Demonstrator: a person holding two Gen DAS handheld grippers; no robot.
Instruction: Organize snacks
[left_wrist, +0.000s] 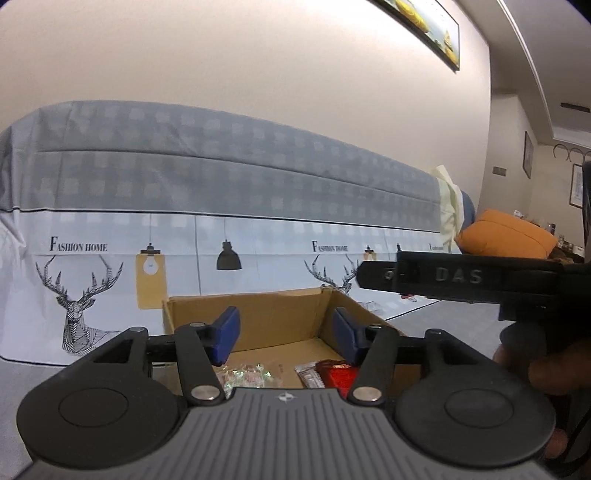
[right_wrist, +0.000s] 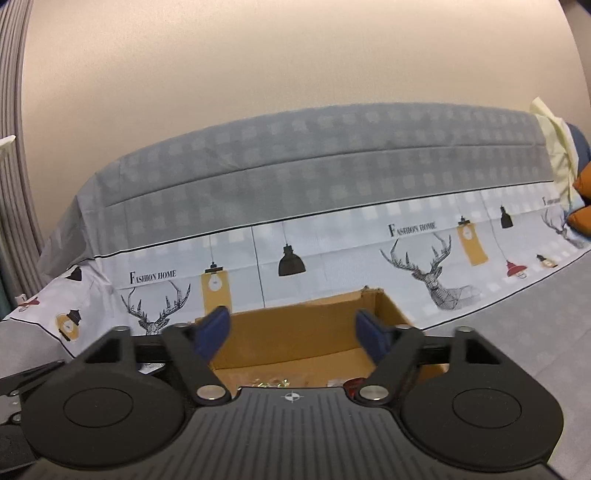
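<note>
Each gripper, the left gripper (left_wrist: 286, 334) and the right gripper (right_wrist: 293, 334), is built of matt black plastic: a ribbed central plate marked with a small white crosshair is flanked by two round discs, and two black link arms are pinned to it with silver rivets. The fingers (left_wrist: 226, 334) are faced with dark blue pads. In the left wrist view, raised letters reading DAS are moulded into the flat black side of the right gripper, beside a silver screw.
</note>
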